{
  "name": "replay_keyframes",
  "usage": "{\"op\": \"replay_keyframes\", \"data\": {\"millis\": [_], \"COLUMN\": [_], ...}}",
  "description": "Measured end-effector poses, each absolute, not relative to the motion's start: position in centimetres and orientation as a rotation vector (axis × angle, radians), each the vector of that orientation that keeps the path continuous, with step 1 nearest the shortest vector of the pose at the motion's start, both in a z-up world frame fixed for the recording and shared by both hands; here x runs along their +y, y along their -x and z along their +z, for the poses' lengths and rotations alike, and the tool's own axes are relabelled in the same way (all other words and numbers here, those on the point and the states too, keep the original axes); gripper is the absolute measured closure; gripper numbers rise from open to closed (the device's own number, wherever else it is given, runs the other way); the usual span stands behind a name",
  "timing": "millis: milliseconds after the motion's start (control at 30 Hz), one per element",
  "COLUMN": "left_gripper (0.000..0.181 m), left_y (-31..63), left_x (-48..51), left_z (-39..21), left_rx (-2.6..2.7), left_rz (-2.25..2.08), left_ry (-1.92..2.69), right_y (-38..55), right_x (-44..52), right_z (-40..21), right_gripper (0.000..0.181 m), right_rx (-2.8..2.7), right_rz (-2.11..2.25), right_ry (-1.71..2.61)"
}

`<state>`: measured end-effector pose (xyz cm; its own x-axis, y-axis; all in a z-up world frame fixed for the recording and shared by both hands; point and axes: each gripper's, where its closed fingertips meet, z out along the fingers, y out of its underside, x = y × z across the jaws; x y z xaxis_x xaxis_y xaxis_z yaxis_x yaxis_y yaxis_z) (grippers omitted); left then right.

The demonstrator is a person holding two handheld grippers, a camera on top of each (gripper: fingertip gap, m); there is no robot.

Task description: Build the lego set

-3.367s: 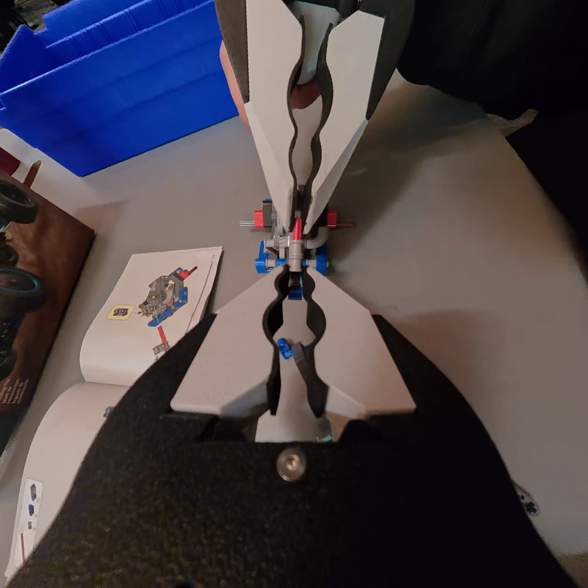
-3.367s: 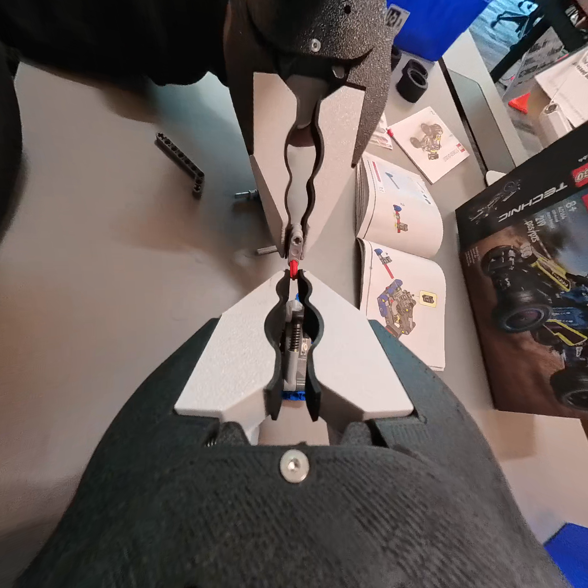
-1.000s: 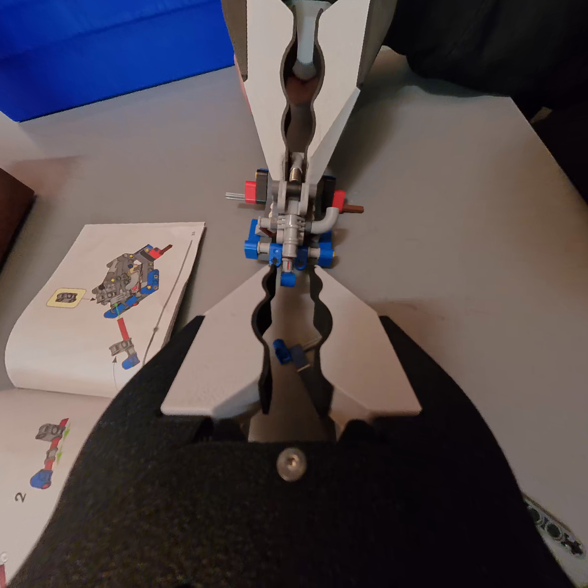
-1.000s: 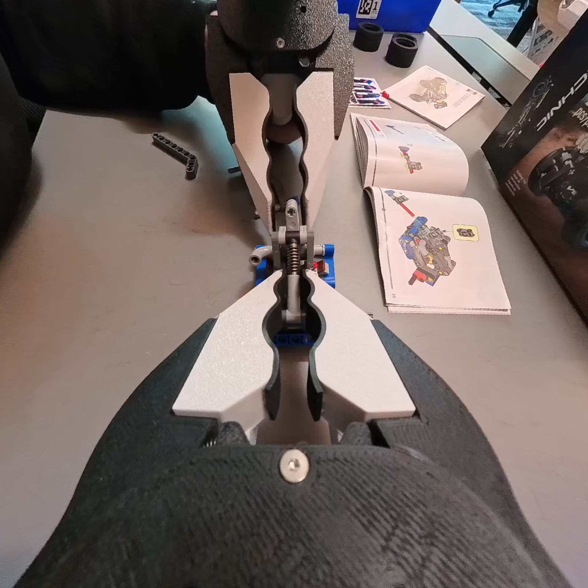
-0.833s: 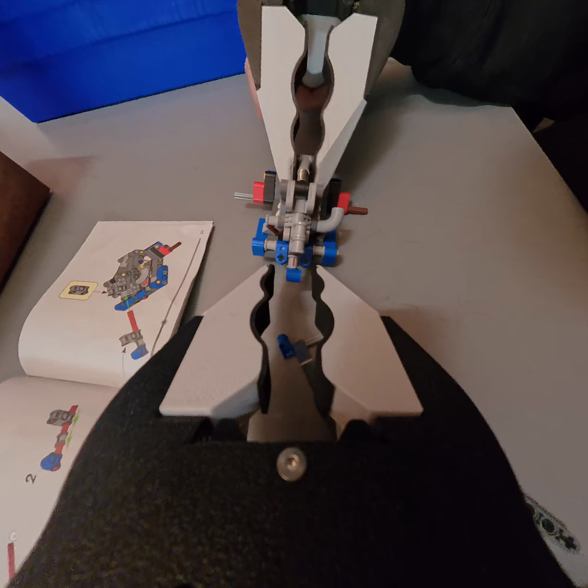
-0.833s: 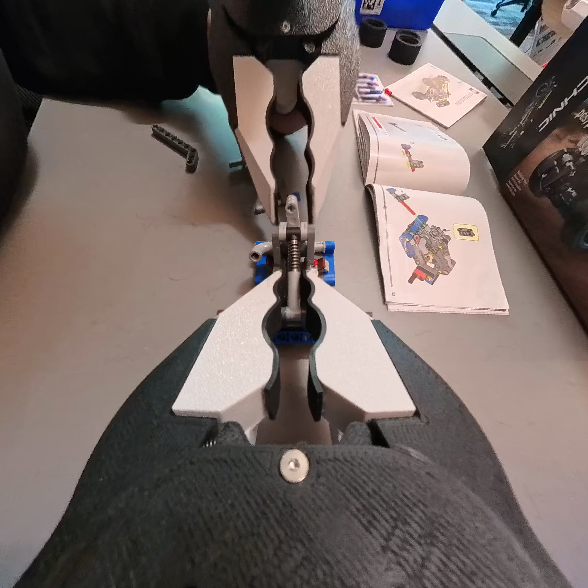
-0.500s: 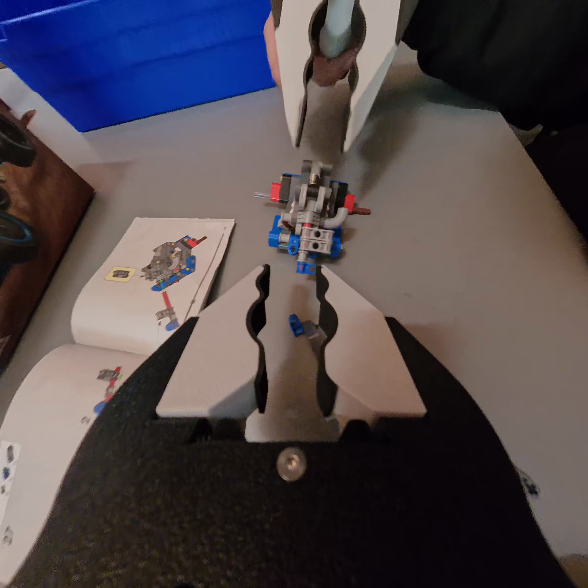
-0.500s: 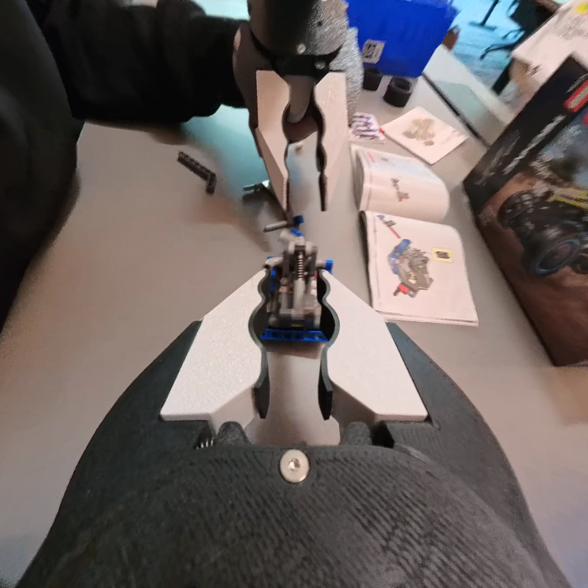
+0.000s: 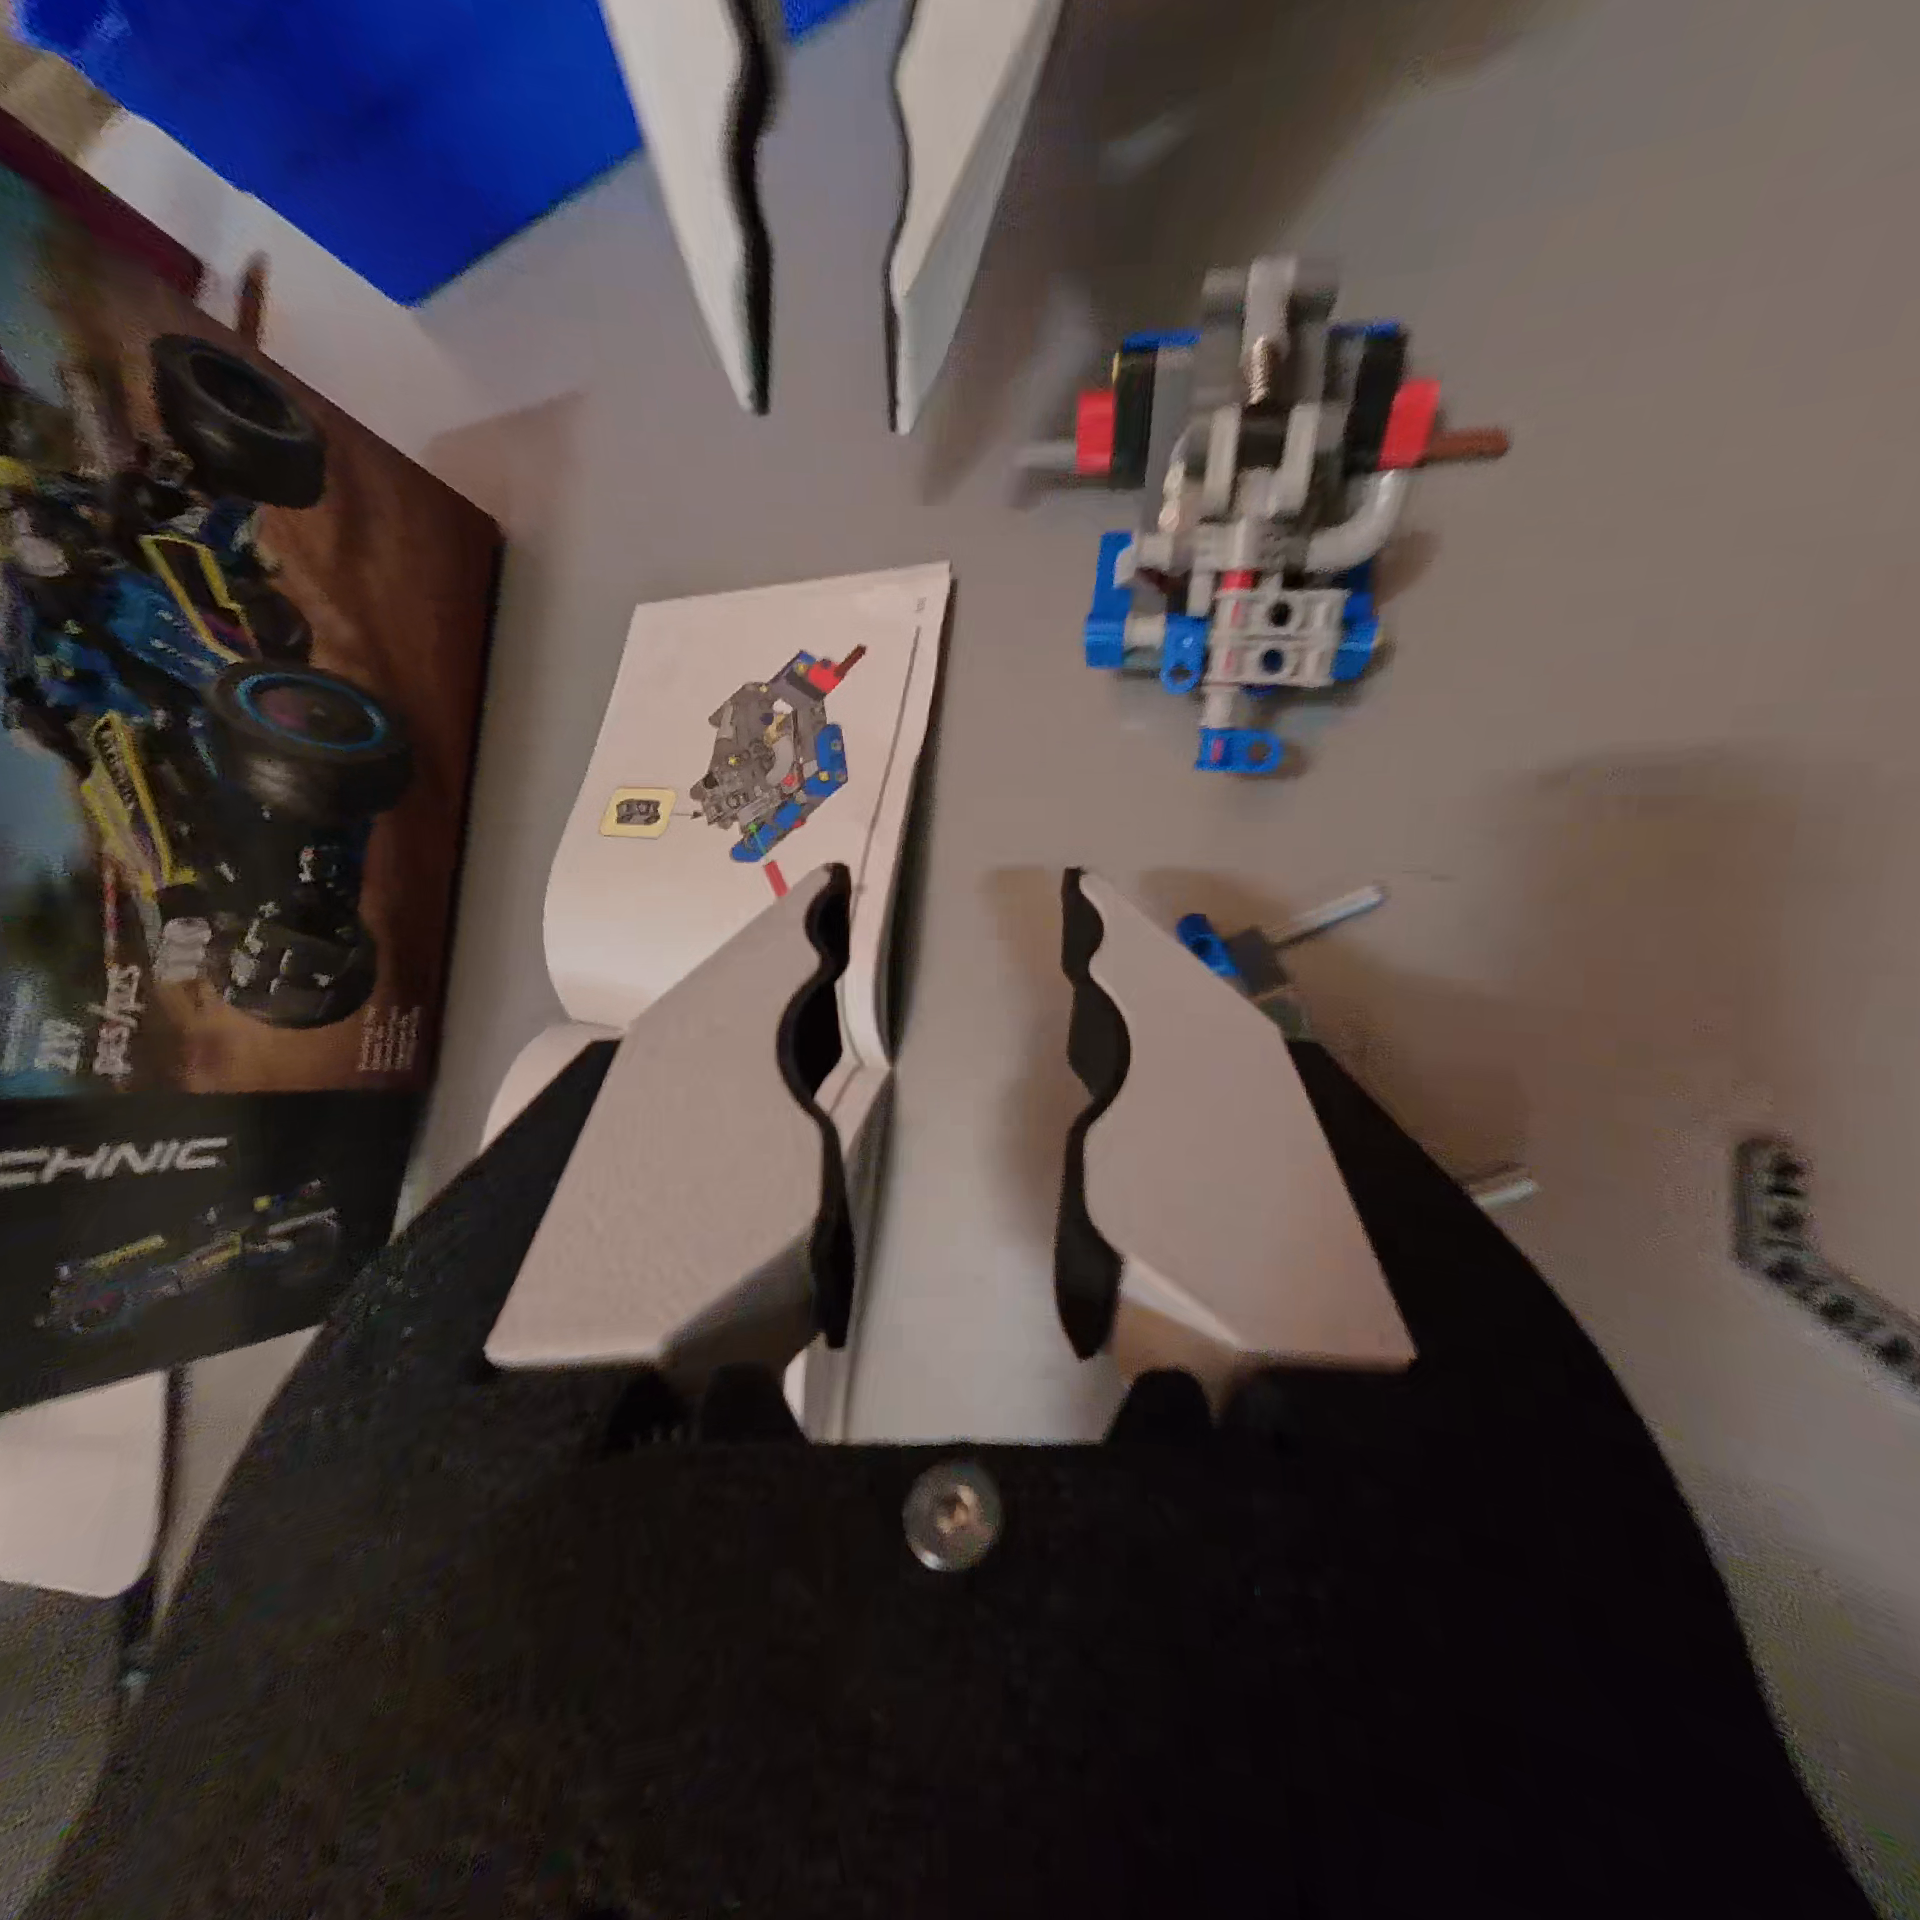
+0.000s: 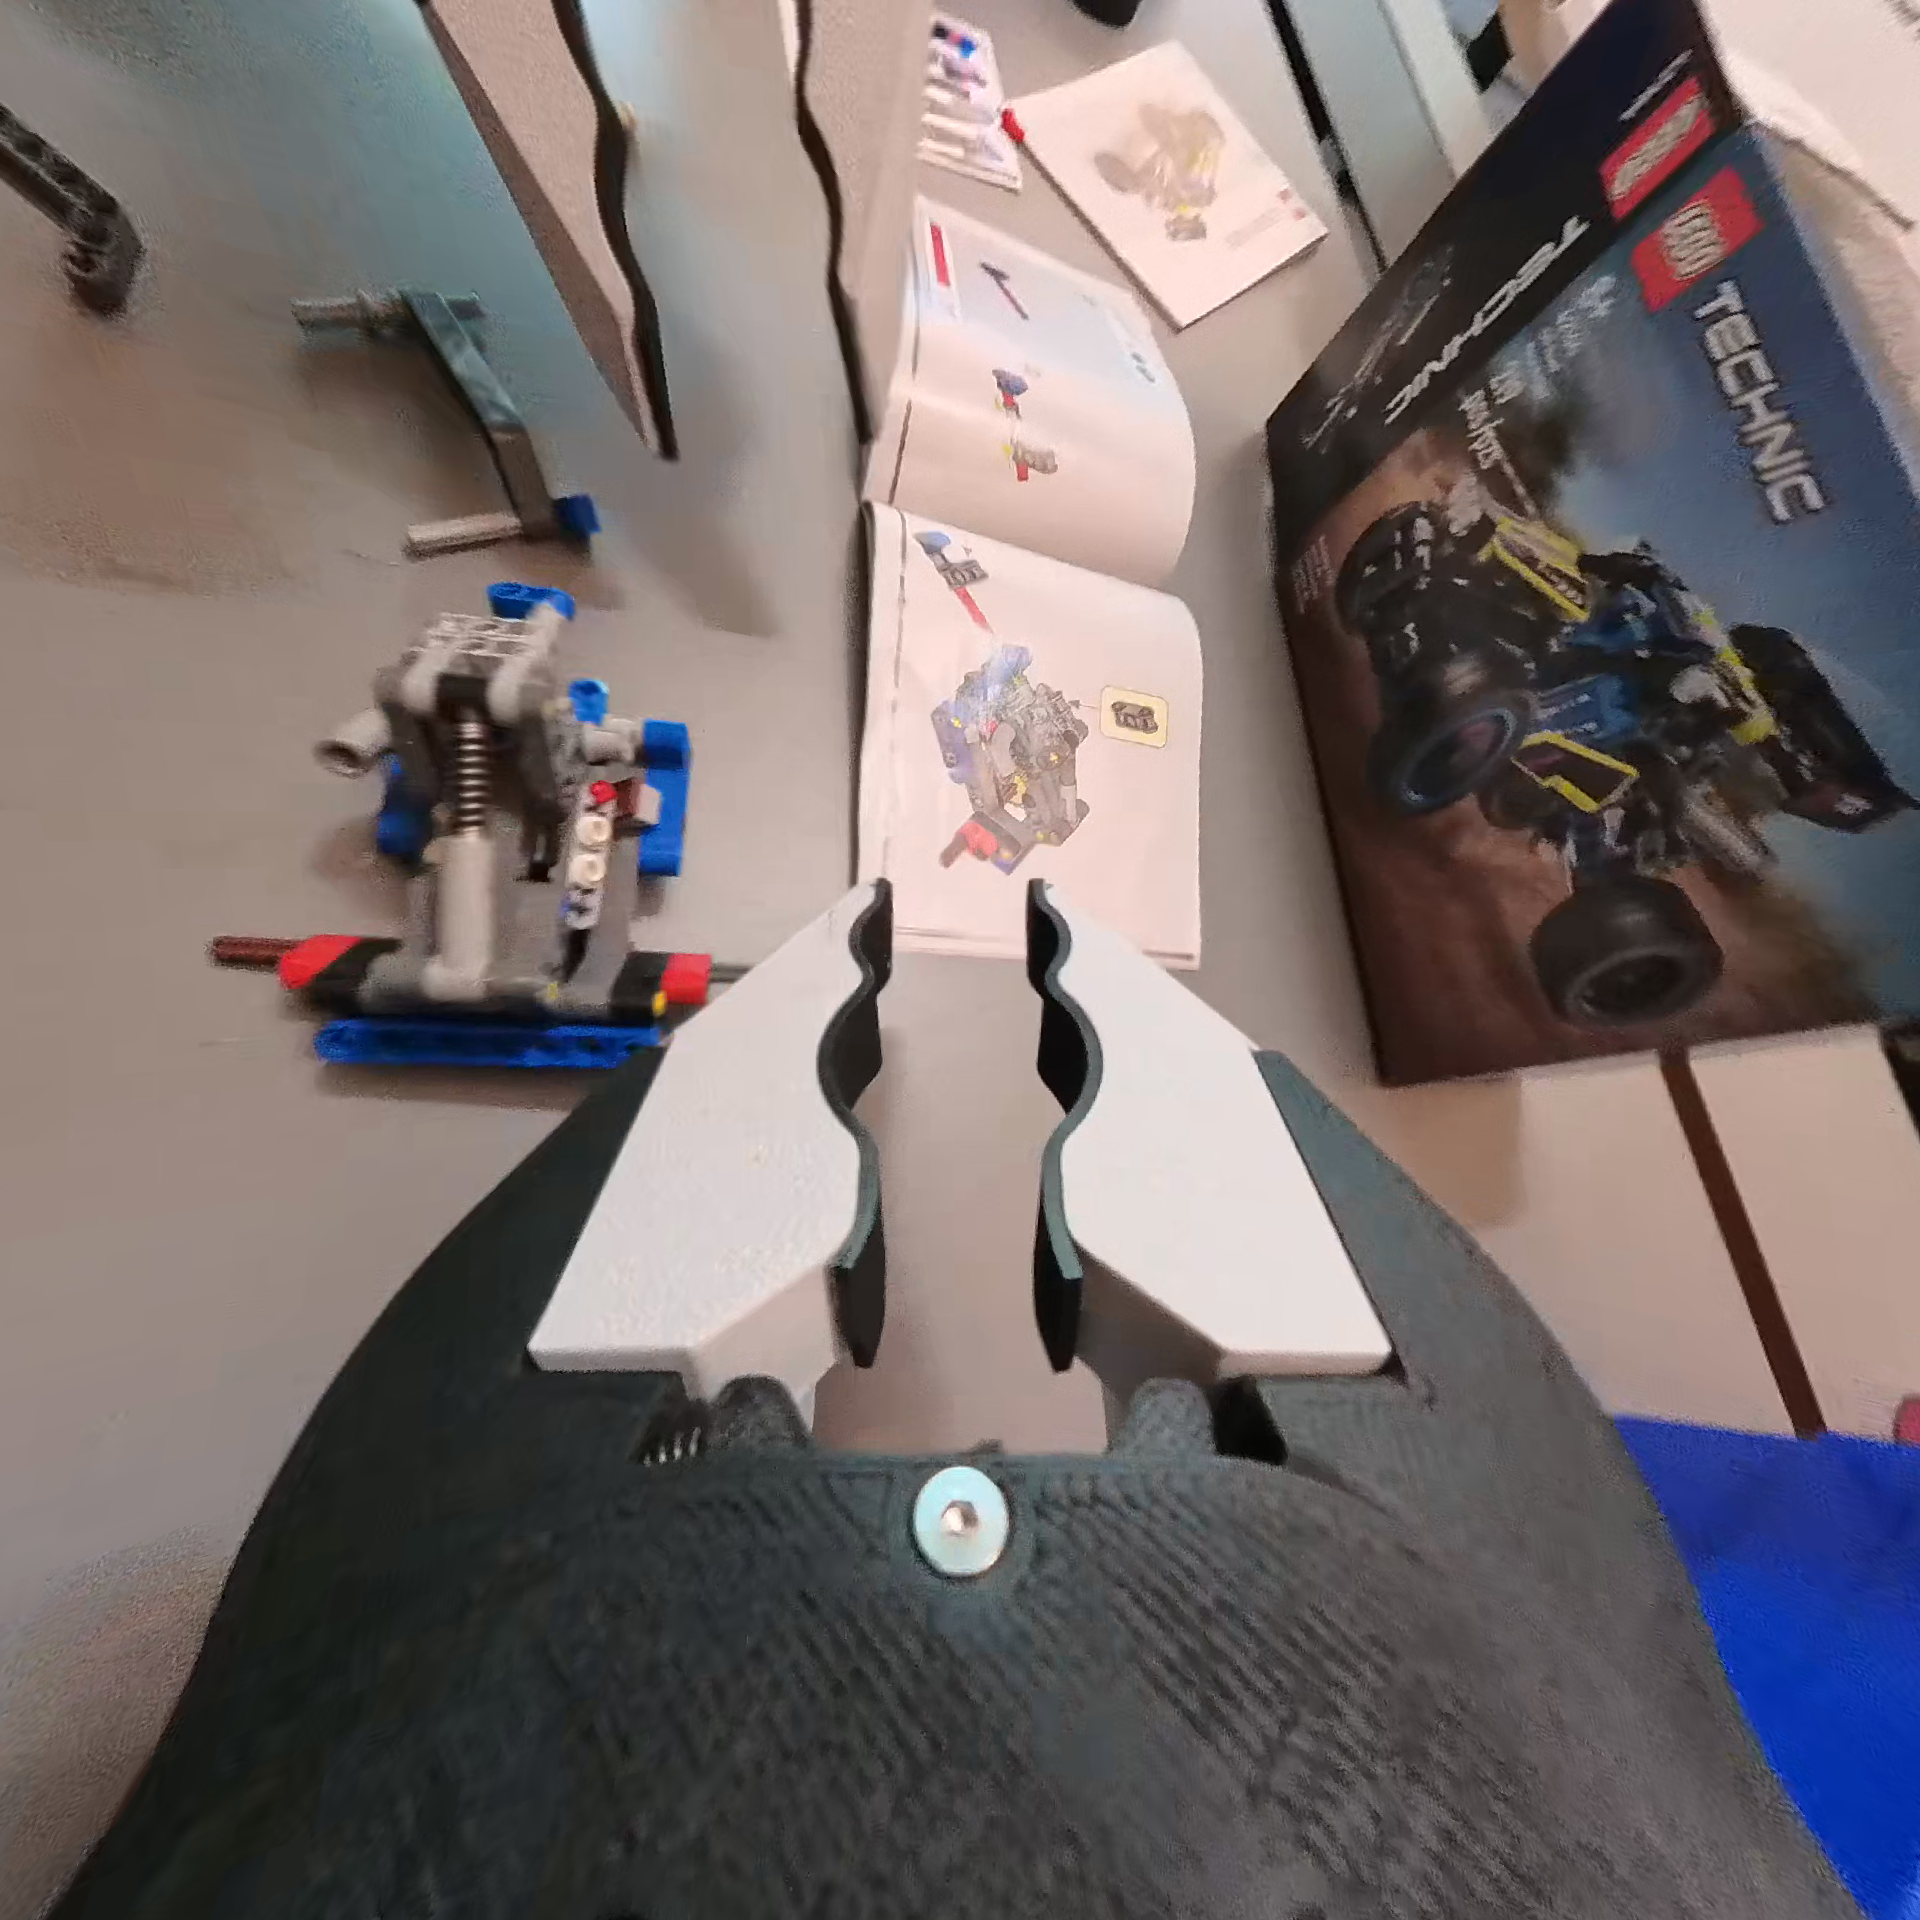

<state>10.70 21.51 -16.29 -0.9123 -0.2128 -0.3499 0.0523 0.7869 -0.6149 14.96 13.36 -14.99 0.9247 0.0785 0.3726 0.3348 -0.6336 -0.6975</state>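
Note:
The partly built grey, blue and red lego model (image 9: pixel 1252 520) stands alone on the grey table; it also shows in the right wrist view (image 10: pixel 499 831). My left gripper (image 9: pixel 956 883) is open and empty, to the left of the model, over the edge of the open instruction booklet (image 9: pixel 769 769). My right gripper (image 10: pixel 956 894) is open and empty, to the right of the model, at the near edge of the booklet (image 10: pixel 1039 727). Each gripper's fingers show at the top of the other view. A small blue-and-grey piece with an axle (image 9: pixel 1247 951) lies by my left gripper.
The set's box (image 10: pixel 1600 582) lies right of the booklet, also seen in the left wrist view (image 9: pixel 208 727). A dark bent beam (image 9: pixel 1808 1268) lies at the right. A blue bin (image 9: pixel 343 135) stands at the back. A small leaflet (image 10: pixel 1174 177) and sticker sheet (image 10: pixel 961 104) lie farther off.
Both grippers let go of the model, opened and drew back sideways toward the booklet. The model now stands free on the table.

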Motion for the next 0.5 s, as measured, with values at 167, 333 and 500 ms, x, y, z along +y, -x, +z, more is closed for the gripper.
{"op": "replay_keyframes", "data": {"millis": [167, 333, 500], "left_gripper": [0.140, 0.179, 0.181], "left_y": [-12.7, -14.1, -14.4], "left_x": [20.6, 20.9, 20.6], "left_z": [-19.1, -19.7, -18.4], "left_rx": [2.755, 2.727, 2.663], "left_rz": [-0.777, -0.711, -0.784], "left_ry": [0.151, 0.180, 0.240], "right_y": [-15.5, -15.4, -15.4], "right_x": [15.4, 15.8, 15.9], "right_z": [-16.3, -18.6, -19.7], "right_gripper": [0.145, 0.140, 0.144], "right_rx": [-0.373, -0.430, -0.487], "right_rz": [-0.227, -0.128, -0.098], "right_ry": [2.321, 2.420, 2.444]}}
